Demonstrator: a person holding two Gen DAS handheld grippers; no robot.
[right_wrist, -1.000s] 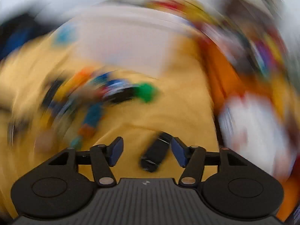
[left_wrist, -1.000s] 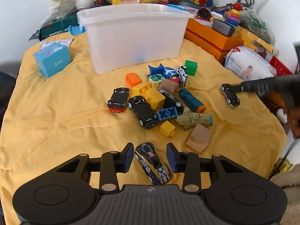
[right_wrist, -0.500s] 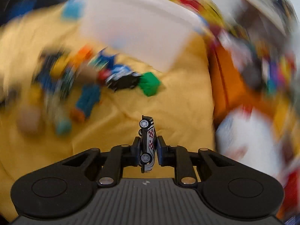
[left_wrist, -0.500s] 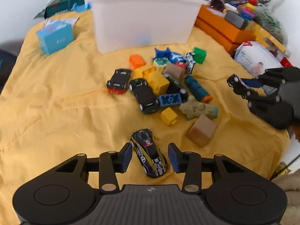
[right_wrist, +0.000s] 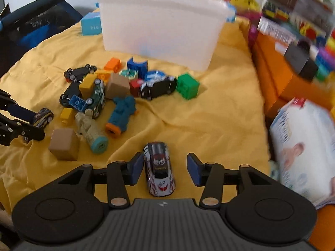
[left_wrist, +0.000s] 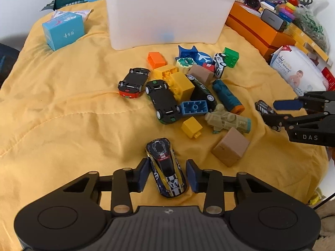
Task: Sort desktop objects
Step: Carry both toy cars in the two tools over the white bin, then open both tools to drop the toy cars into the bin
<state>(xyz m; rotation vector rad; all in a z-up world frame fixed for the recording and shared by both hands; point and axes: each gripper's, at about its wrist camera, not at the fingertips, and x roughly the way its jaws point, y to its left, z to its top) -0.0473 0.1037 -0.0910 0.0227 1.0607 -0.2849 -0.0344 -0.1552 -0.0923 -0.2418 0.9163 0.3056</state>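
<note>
A blue and yellow toy car lies on the yellow cloth between the fingers of my left gripper. The jaws are closing around it, with thin gaps still at both pads. A white and red toy car stands on its wheels between the fingers of my right gripper, whose jaws are opening. Its left pad is close to the car and the right pad stands well off. A white translucent bin stands at the back. Before it lies a pile of toy cars and bricks.
A brown cube, a yellow brick and a grey-green toy figure lie near the pile. A blue box is at the back left. Orange boxes and a wipes pack line the right side.
The right gripper held the white car on its side and has let go; the car now rests on its wheels. The left gripper has sunk closer around the blue and yellow car.
</note>
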